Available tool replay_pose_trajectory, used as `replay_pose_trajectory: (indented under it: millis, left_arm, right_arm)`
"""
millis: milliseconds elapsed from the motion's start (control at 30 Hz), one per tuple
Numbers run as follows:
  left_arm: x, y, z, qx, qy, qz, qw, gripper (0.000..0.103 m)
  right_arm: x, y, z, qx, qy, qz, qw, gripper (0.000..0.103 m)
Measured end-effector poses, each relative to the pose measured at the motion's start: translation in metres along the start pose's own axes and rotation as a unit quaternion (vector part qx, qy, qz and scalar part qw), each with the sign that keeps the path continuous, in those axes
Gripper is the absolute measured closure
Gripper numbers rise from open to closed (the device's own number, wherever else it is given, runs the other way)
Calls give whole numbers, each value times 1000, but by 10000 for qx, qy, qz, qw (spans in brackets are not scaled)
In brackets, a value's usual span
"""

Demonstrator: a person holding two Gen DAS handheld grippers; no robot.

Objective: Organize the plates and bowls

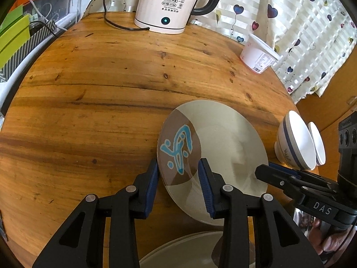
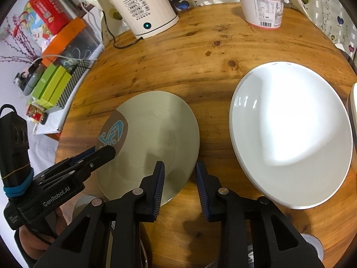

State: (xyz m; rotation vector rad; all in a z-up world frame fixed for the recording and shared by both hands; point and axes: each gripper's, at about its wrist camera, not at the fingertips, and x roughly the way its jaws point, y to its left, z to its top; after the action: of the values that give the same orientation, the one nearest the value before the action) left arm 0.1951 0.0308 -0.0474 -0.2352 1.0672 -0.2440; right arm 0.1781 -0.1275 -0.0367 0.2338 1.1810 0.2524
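Observation:
A beige plate (image 1: 223,138) with a brown patch and a blue figure lies on the round wooden table (image 1: 100,102). My left gripper (image 1: 178,164) straddles its left rim, one pad against the outer edge and the other on the brown patch, shut on it. In the right wrist view my right gripper (image 2: 179,165) straddles the same beige plate (image 2: 156,129) at its near right rim. One pad is over the plate and the other stands just off the edge, so it is open. A large white plate (image 2: 290,134) lies to the right. A white bowl with a blue band (image 1: 296,143) stands past it.
A white electric kettle (image 1: 169,4) with its cord stands at the back of the table, and a white plastic tub (image 1: 258,55) at the back right. Another beige plate (image 1: 189,250) shows low beneath my left gripper. Boxes (image 2: 53,82) crowd the left side.

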Motion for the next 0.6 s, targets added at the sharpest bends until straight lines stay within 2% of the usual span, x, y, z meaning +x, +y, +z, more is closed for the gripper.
replay_pose_trajectory:
  millis: [600]
  left_arm:
    - [-10, 2, -1, 4, -212, 79, 9997, 66]
  right_arm:
    - [-5, 10, 0, -196, -155, -38, 9997, 76]
